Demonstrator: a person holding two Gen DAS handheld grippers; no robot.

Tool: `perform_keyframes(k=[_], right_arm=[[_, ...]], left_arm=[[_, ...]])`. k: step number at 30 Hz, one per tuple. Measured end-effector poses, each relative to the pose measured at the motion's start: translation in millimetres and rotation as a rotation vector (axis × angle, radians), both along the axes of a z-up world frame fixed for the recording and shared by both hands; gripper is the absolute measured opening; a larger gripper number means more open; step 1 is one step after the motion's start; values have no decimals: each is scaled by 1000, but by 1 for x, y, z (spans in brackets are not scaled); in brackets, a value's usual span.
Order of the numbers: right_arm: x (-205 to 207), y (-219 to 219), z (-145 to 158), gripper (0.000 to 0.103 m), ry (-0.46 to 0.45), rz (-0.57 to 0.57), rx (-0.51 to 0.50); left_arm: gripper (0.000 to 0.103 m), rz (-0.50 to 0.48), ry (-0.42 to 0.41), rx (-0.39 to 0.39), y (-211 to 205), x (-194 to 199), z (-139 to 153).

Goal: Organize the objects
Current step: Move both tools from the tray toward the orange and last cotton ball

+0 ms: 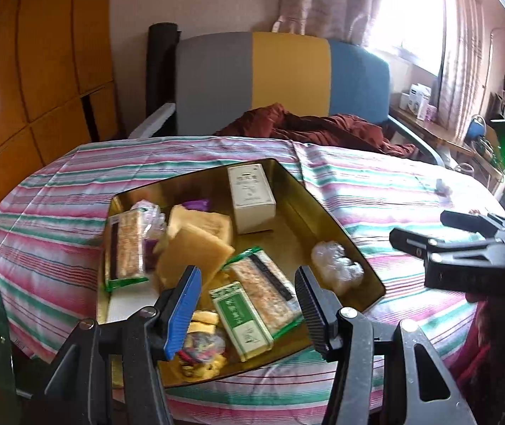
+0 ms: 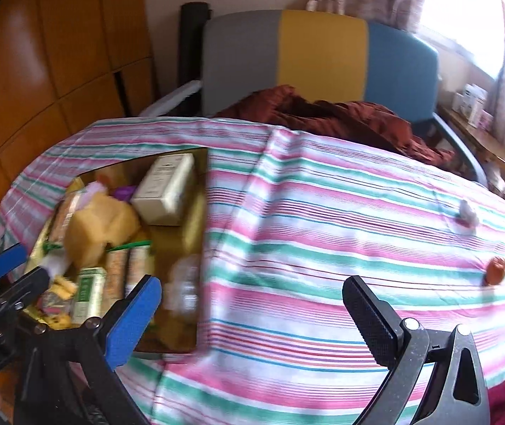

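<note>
Hovering over the near end of the shallow gold metal tray [image 1: 326, 209], the left gripper [image 1: 247, 304] has its fingers spread with nothing between them. Left wrist view: tray sits on the striped pink-green-white cloth covering the counter [image 1: 376, 191] and is crowded: white upright carton [image 1: 251, 198], tan sponge-like blocks [image 1: 195, 244], two clear-wrapped rice-cracker bars [image 1: 126, 248], green-and-white flat box [image 1: 241, 320], crinkled clear plastic bundle [image 1: 337, 262], small wrapped sweets [image 1: 199, 347] at the near edge. Risk: descending here, fingers likely catch the green box and the bar lying against it together, or shove the loose sweets over the low rim. The right gripper [image 1: 447, 237] shows at the right edge, close to the tray's corner; arms could clash.

Right wrist view: right gripper [image 2: 252, 318] fingers wide apart, empty, above bare cloth just beside the tray. Two task items lie well apart from the tray: small round reddish-orange object [image 2: 495, 271] and small pale wrapped piece [image 2: 466, 212]. Frame is blurred. Risk: the round object may roll off the cloth edge if nudged; cloth wrinkles could snag a finger and drag the tray.
</note>
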State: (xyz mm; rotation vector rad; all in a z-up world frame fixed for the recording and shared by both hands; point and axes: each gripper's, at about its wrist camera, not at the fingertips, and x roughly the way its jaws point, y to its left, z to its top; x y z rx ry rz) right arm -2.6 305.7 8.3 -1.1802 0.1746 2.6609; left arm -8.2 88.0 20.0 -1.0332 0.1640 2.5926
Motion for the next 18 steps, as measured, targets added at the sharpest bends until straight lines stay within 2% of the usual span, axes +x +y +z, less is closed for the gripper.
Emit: perform_keyframes(k=[11,18], right_arm=[[18,99,-5,103,-62,-221,-1],[43,173,-13,103,-93,-401,-75]], left_arm=[[56,-125,-11,-37,46,5,-3],[56,-221,-23,-49,82,9,-6]])
